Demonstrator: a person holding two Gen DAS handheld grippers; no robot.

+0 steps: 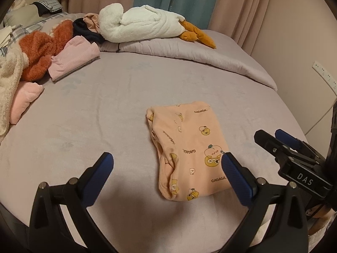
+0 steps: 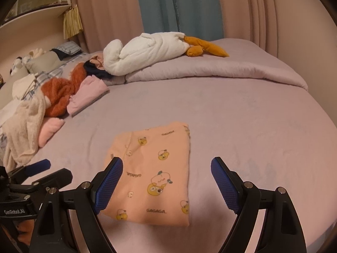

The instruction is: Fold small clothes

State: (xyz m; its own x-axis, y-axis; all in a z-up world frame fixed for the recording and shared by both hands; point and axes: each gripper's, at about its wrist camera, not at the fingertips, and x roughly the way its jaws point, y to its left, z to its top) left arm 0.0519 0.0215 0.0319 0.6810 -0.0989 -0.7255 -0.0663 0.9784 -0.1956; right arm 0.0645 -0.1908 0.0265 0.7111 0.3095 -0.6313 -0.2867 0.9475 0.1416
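Observation:
A small peach garment (image 1: 187,147) printed with yellow cartoon figures and "GAGAGA" lies folded into a flat rectangle on the lilac bed sheet (image 1: 105,109); it also shows in the right wrist view (image 2: 155,172). My left gripper (image 1: 166,164) is open and empty, held above the garment's near left edge. My right gripper (image 2: 167,168) is open and empty, just above the garment's near end. The right gripper shows at the right of the left wrist view (image 1: 278,137). The left gripper shows at the lower left of the right wrist view (image 2: 54,168).
A pile of clothes lies at the left: a folded pink top (image 1: 73,61), a rust fuzzy garment (image 1: 40,48), a cream fleece (image 1: 8,84). A white plush goose (image 1: 143,23) rests on a rolled lilac quilt (image 1: 200,57) at the back. Curtains hang behind.

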